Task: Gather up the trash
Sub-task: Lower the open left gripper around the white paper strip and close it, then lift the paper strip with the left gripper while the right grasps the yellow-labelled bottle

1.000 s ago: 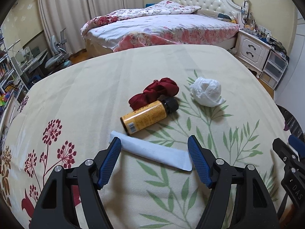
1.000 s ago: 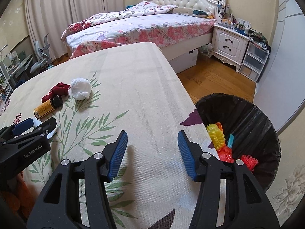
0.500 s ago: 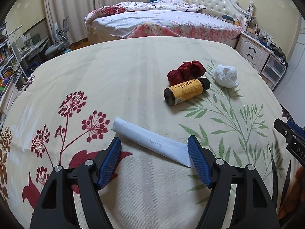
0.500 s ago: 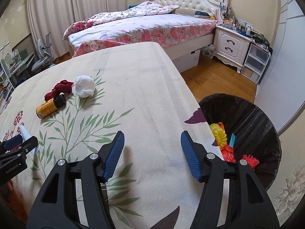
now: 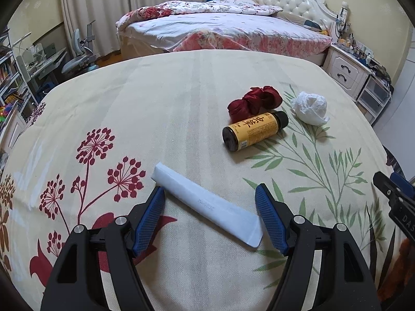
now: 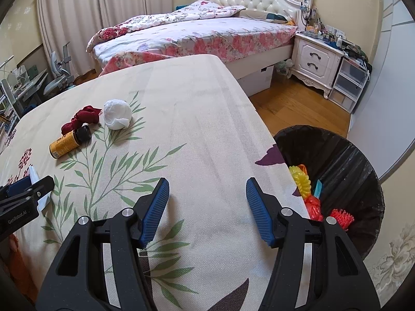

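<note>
Left gripper fingers apart, straddling flat white wrapper; risk: thin paper slipping under closing fingers. Right gripper apart, empty.

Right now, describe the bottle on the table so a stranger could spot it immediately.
On the floral tablecloth, look toward the green leaf print. The bottle lies on its side between a crumpled red wrapper and a flat white packet. It is the only yellow-labelled thing there, with a black cap.

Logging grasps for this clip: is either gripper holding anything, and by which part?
Nothing is held. The left gripper straddles the flat white paper wrapper, jaws open; the right gripper is empty.
</note>
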The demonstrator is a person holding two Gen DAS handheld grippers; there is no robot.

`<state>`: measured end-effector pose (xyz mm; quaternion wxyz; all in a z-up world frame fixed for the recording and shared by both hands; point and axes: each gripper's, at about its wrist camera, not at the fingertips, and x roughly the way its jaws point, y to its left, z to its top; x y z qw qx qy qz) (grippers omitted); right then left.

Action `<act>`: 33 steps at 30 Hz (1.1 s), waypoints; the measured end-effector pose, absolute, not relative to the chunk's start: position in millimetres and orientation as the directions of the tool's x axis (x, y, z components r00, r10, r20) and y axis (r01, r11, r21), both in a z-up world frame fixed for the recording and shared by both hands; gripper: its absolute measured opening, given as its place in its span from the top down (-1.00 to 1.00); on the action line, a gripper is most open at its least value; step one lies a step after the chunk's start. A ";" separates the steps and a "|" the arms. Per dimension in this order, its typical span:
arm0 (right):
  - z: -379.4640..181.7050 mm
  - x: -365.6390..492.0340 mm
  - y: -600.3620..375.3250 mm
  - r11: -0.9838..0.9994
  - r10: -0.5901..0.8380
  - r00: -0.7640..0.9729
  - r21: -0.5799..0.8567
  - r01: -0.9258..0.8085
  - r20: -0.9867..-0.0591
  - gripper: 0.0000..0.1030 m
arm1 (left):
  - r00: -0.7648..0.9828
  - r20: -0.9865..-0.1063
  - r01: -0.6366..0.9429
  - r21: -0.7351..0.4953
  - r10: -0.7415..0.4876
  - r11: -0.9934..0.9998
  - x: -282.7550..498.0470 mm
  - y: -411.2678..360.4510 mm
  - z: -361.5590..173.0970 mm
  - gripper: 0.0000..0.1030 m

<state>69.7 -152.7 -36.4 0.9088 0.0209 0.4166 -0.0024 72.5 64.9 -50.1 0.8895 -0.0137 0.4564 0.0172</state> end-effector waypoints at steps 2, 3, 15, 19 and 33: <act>-36.4 70.7 -153.3 0.999 0.015 0.652 0.038 0.022 -0.758 -0.17 | 0.582 -0.813 -0.033 -0.007 0.014 0.999 68.4 65.0 -50.2 -0.37; -36.1 71.1 -153.9 0.999 0.015 0.653 0.038 0.021 -0.758 -0.17 | 0.581 -0.814 -0.029 -0.006 0.012 1.000 65.7 66.2 -50.2 -0.37; -36.0 72.9 -154.5 0.999 0.014 0.653 0.034 0.018 -0.758 -0.17 | 0.575 -0.818 -0.037 0.003 0.024 0.999 46.9 90.8 -50.5 -0.37; -35.2 72.5 -152.7 1.000 0.009 0.653 0.025 0.015 -0.758 -0.17 | 0.583 -0.812 -0.016 0.000 0.010 1.000 55.8 84.5 -51.2 -0.37; -37.8 71.9 -113.9 0.998 0.043 0.634 -0.001 -0.069 -0.772 -0.17 | 0.621 -0.784 0.064 0.060 0.007 0.996 56.8 79.0 -51.0 0.58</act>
